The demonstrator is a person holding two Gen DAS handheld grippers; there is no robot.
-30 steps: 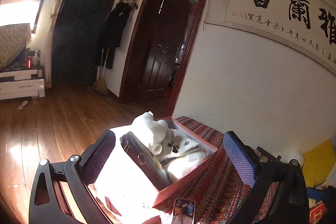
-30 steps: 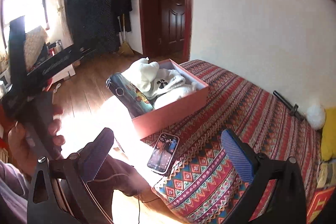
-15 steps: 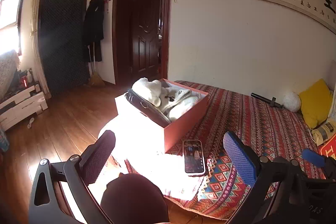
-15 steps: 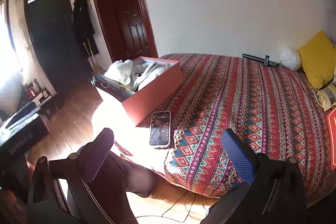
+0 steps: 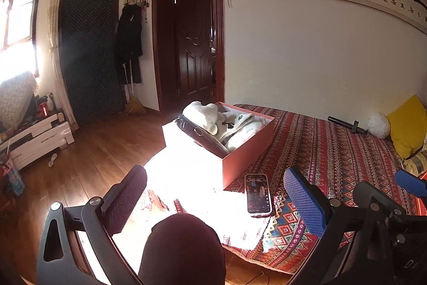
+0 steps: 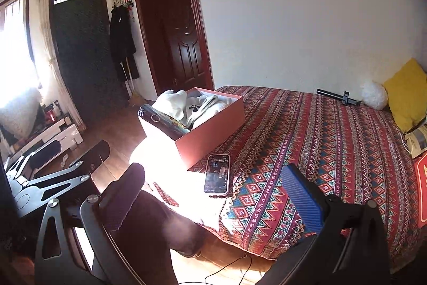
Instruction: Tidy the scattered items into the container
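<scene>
A pink box (image 5: 248, 148) stands on the corner of the patterned bed (image 5: 333, 151). It holds a white plush toy (image 5: 202, 114), white knitwear (image 5: 234, 124) and a dark pouch (image 5: 205, 138) leaning at its left edge. The box also shows in the right wrist view (image 6: 213, 132). A phone (image 5: 258, 194) lies face up on the bedspread in front of the box, and shows in the right wrist view (image 6: 217, 174). My left gripper (image 5: 213, 205) is open and empty, held back from the bed. My right gripper (image 6: 213, 196) is open and empty, also back from the bed.
A black rod (image 6: 337, 96), a white pom-pom ball (image 6: 373, 95) and a yellow cushion (image 6: 405, 95) lie at the bed's far side. A knee (image 5: 184, 250) is below the left gripper. A wooden floor (image 5: 88, 159) and white low shelf (image 5: 34, 140) are at the left.
Both grippers have pulled back and up from the box, so the whole bed now shows. They stay open and empty. The box and phone have not moved.
</scene>
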